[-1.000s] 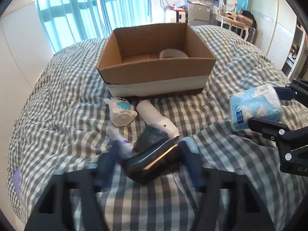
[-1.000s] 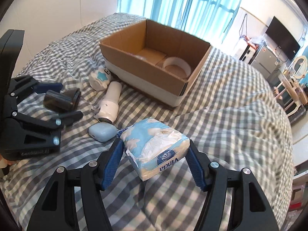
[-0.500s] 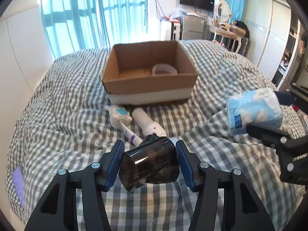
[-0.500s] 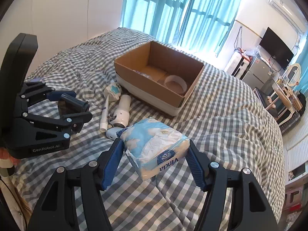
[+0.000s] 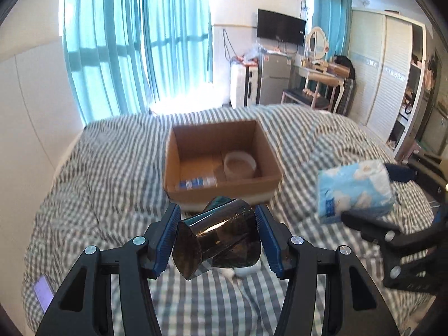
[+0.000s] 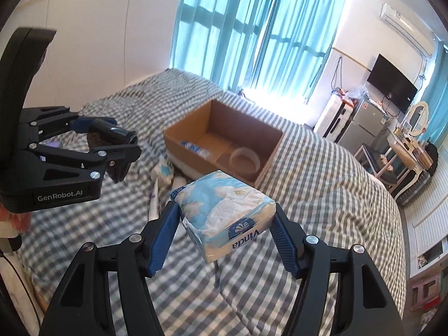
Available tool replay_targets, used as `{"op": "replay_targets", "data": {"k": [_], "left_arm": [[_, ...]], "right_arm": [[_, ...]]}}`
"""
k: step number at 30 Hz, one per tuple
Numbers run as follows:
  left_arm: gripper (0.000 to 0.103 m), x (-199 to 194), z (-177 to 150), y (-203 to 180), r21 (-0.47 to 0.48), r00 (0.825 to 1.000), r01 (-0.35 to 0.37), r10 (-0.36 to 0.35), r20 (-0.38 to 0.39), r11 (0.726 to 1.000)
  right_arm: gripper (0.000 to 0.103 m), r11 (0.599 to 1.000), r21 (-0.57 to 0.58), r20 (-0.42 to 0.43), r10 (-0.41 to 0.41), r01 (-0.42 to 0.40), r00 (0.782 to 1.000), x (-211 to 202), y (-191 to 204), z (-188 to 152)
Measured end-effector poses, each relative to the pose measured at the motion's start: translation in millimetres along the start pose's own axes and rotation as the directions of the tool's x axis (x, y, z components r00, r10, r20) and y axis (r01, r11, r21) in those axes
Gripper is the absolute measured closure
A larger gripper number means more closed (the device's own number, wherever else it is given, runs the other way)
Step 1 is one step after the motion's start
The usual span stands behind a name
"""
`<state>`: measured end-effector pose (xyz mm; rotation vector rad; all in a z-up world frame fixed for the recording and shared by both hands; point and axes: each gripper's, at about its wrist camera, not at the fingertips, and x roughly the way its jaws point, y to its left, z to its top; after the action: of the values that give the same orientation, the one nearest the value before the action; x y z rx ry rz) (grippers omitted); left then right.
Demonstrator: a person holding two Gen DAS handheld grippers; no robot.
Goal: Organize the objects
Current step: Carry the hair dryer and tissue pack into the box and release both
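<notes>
Grippers both loaded | your left gripper (image 5: 215, 236) clamps dark tinted cup (image 5: 217, 242) | your right gripper (image 6: 224, 228) clamps tissue pack (image 6: 226, 218) | both held above checked bed (image 6: 322, 173), near side of cardboard box (image 5: 221, 154)

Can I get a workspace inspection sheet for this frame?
Surface: checked bedspread, rumpled.
Job's things: open cardboard box holding a clear round tub and a blue-labelled bottle; dark tinted cup; tissue pack.
Clutter: white star-print item and a white tube on the bed before the box.
Grippers: left gripper fingers clamp the cup, lifted off the bed; right gripper fingers clamp the tissue pack, also lifted.
Cables: wall cable near the TV.
Surroundings: teal curtains, fridge, dressing table.
</notes>
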<state>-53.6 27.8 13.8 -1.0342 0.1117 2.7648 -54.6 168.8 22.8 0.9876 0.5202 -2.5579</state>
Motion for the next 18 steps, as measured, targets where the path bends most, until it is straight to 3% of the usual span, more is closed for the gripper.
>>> {"op": "replay_targets", "data": {"k": [7,18], "left_arm": [[0.046,15,52,15,-0.002,0.999,0.010,-0.009,0.035,1.000],[0.046,89,112,37,0.006,0.999,-0.033,0.033,0.012,0.999]], "right_arm": [[0.038,1.000,0.010,0.044,0.001,-0.001,0.999,14,-10,45],[0.038,0.997,0.079,0.057,0.018,-0.022,0.998,79,-47,108]]}}
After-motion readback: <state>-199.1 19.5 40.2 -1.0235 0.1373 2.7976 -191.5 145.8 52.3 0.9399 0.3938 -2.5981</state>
